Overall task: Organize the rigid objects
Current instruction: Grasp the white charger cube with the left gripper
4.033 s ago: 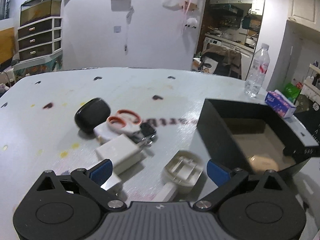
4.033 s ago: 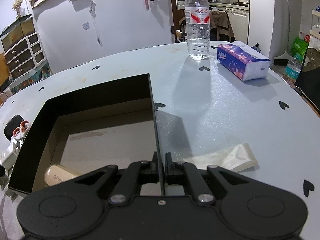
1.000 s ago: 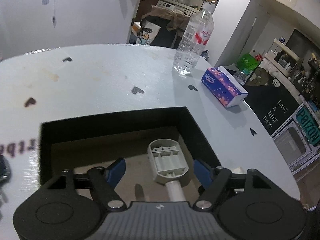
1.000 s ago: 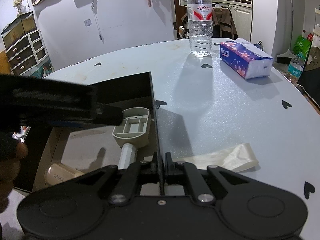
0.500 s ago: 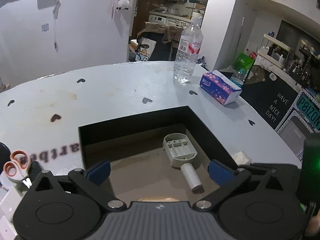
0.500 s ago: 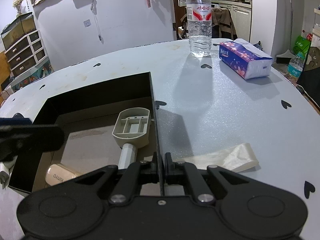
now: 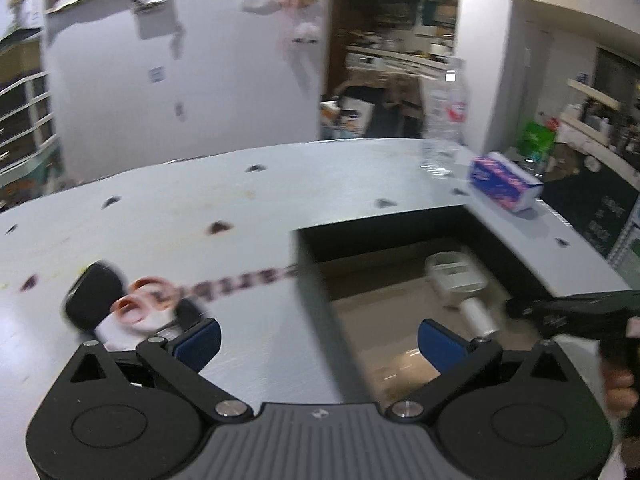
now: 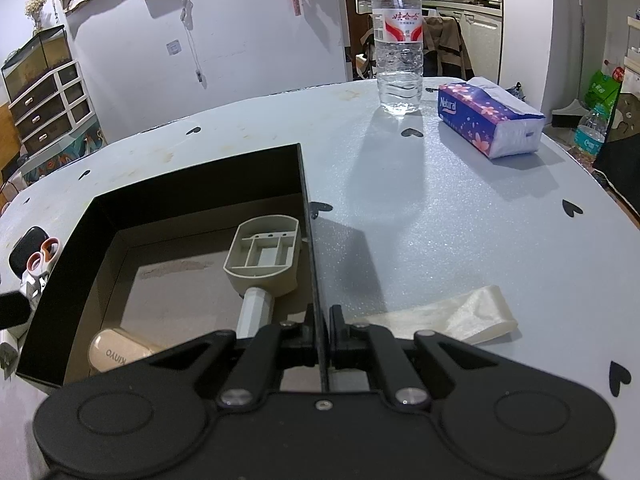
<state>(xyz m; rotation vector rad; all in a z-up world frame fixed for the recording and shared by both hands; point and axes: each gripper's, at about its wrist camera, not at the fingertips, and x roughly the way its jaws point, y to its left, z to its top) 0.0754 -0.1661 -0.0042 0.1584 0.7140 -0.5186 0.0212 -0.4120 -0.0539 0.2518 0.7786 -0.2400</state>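
A black box [image 8: 200,176] with a brown floor holds a beige plastic scoop [image 8: 264,256] and a small beige Kinyo case [image 8: 116,352]. My right gripper [image 8: 320,320] is shut on the box's right wall near the front corner. My left gripper [image 7: 318,342] is open and empty, hovering over the box's left wall [image 7: 316,292], which is blurred. In the left wrist view, orange-handled scissors [image 7: 140,304], a black case [image 7: 94,294] and a white block [image 7: 108,332] lie on the table left of the box. The scoop [image 7: 456,276] shows inside the box there too.
A water bottle [image 8: 400,48] and a tissue pack [image 8: 488,120] stand at the far right of the pale table [image 8: 440,208]. A crumpled clear plastic bag [image 8: 452,316] lies just right of the box. A hand holding the right gripper [image 7: 580,312] shows at the left wrist view's right edge.
The left gripper opened and let go of the scoop, which now lies in the box. It then swung left toward the scissors pile. The right gripper stayed still.
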